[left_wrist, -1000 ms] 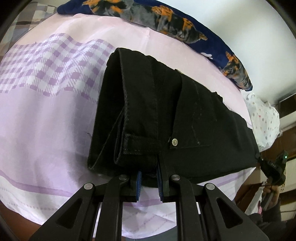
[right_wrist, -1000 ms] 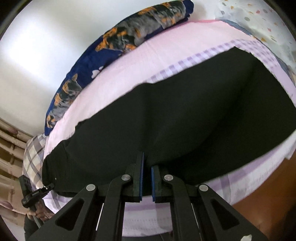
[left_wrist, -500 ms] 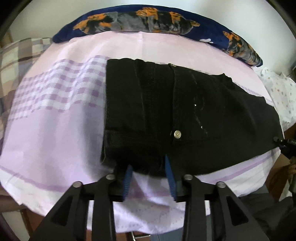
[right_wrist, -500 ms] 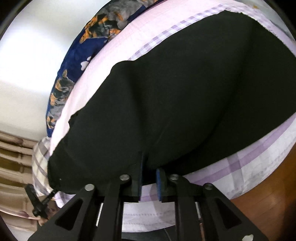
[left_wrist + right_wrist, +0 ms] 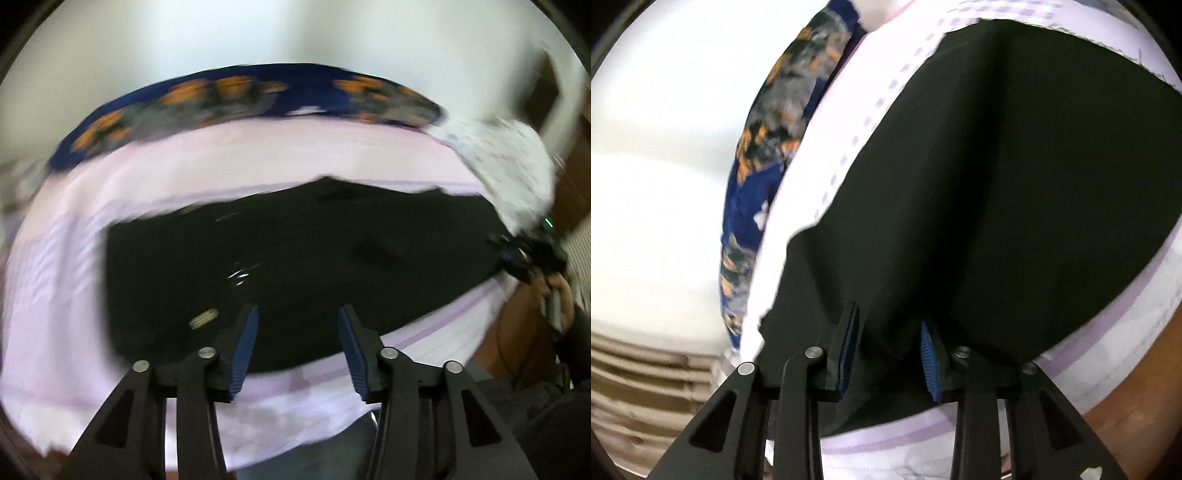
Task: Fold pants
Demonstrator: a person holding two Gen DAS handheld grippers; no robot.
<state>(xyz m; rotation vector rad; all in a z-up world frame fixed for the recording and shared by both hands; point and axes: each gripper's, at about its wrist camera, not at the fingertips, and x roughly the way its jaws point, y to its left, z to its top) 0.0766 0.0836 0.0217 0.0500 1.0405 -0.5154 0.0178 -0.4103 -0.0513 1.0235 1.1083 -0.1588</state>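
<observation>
The black pants (image 5: pixel 295 258) lie folded lengthwise on the lilac bed sheet (image 5: pixel 258 155), a metal button (image 5: pixel 203 317) near their front edge. My left gripper (image 5: pixel 297 310) hovers over that near edge, its jaws opening with nothing between them. At the far right of this blurred view a hand (image 5: pixel 554 291) holds my right gripper (image 5: pixel 517 254) at the pants' other end. In the right wrist view the pants (image 5: pixel 1015 184) fill most of the frame. My right gripper (image 5: pixel 889 317) is low over their near edge, jaws opening, with loose black fabric between the pads, which do not press it.
A dark blue pillow (image 5: pixel 240 92) with orange print lies along the bed's far side by a white wall. A white dotted cloth (image 5: pixel 498 166) is bunched at the right end. The sheet's (image 5: pixel 1126 332) front edge drops to brown wooden floor (image 5: pixel 1137 406).
Both grippers were shut on the pants' near edge and have let it go and opened. The left one pulled back and up and rolled; the right one rolled and sank closer to the fabric.
</observation>
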